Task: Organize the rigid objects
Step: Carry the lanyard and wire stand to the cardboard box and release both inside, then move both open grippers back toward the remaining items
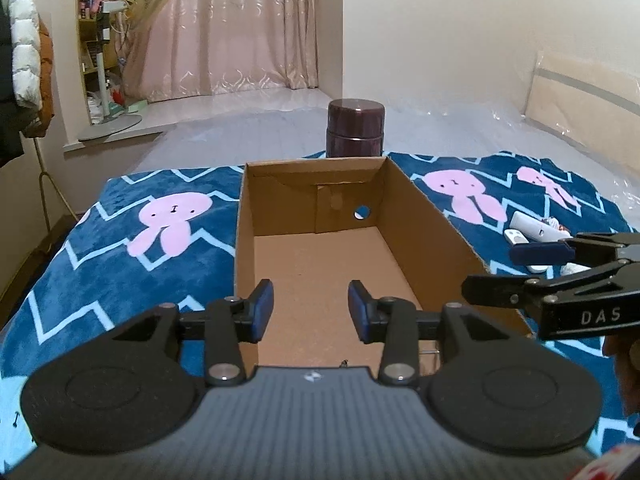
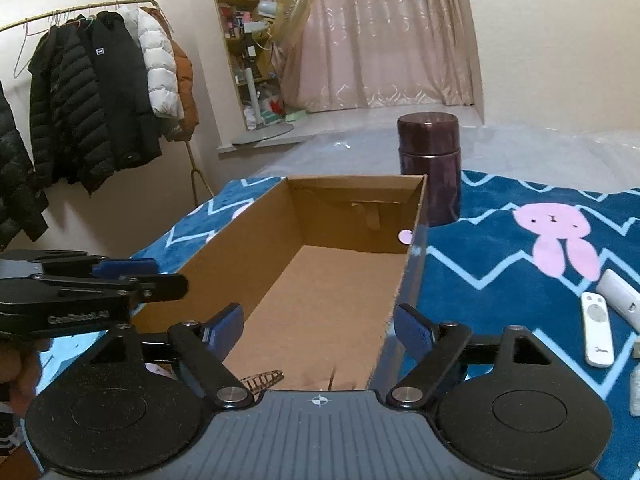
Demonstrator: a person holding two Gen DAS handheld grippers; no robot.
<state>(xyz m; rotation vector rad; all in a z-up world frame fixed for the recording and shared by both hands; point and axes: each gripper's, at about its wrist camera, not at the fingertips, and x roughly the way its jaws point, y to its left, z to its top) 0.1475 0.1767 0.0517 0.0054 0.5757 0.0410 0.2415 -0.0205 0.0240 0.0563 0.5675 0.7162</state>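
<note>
An open cardboard box [image 1: 424, 216] [image 2: 236, 248] stands on a blue rabbit-print blanket [image 1: 168, 248] [image 2: 500, 248]. A small hair clip [image 2: 264, 378] lies at its near end. A dark maroon flask [image 1: 355, 128] [image 2: 430, 168] stands upright behind the box. White remotes [image 1: 534, 229] [image 2: 597, 328] lie on the blanket right of the box. My left gripper [image 1: 311, 309] is open and empty above the box's near end. My right gripper [image 2: 320, 332] is open and empty, straddling the box's right wall; it also shows in the left wrist view [image 1: 500, 272].
A small white bottle [image 2: 636, 390] lies at the far right edge near the remotes. A coat rack with jackets [image 2: 100, 92] stands left of the bed. A fan [image 2: 290, 12] and shelves stand by the curtain. Clear plastic covers the mattress beyond the blanket.
</note>
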